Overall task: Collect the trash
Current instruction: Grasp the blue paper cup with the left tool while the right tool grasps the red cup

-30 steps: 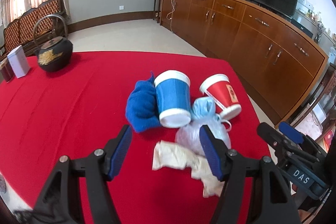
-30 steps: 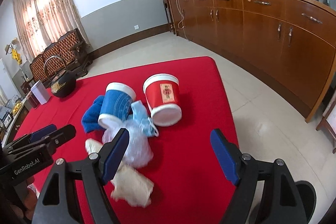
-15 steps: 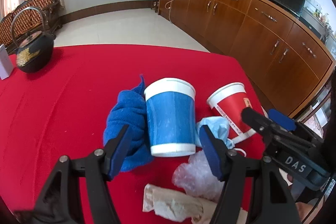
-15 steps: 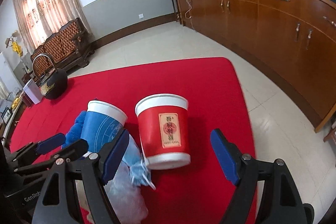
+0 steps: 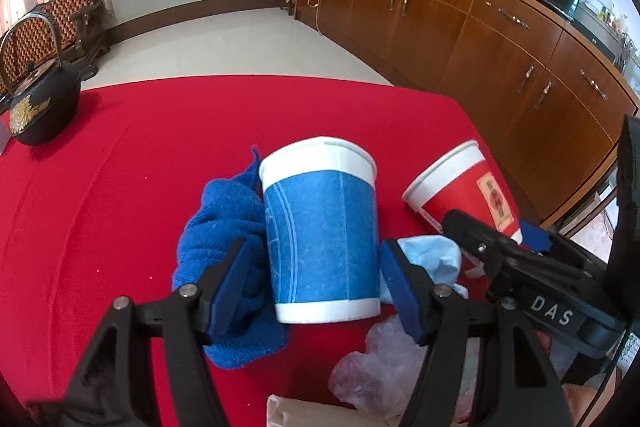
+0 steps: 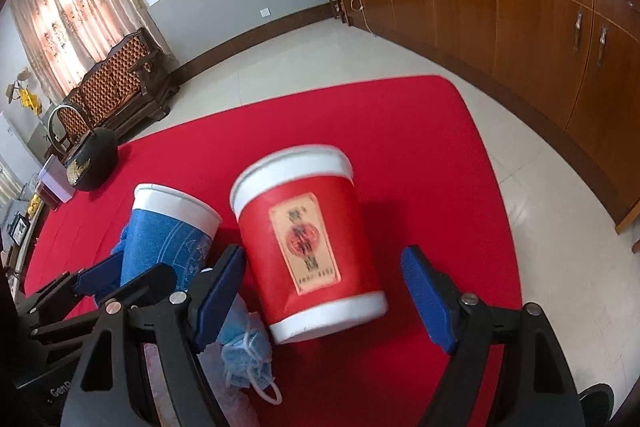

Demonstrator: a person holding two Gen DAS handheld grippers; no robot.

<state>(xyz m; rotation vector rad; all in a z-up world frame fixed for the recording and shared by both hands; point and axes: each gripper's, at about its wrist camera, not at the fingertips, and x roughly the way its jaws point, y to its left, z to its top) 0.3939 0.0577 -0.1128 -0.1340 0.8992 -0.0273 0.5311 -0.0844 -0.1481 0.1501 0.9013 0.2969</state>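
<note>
On red table, left tool [image 5: 316, 285] wide around blue cup [image 5: 320, 231]

A red cloth [image 5: 120, 187] is spread over the table. One cup [image 5: 322, 239] is blue with pale line patterns and white bands; the other cup [image 6: 308, 247] is red with white bands and a beige label. A blue towel [image 5: 224, 235], a light-blue mask [image 6: 246, 347] and a black, gold-decorated kettle [image 5: 38, 107] are seen.
</note>
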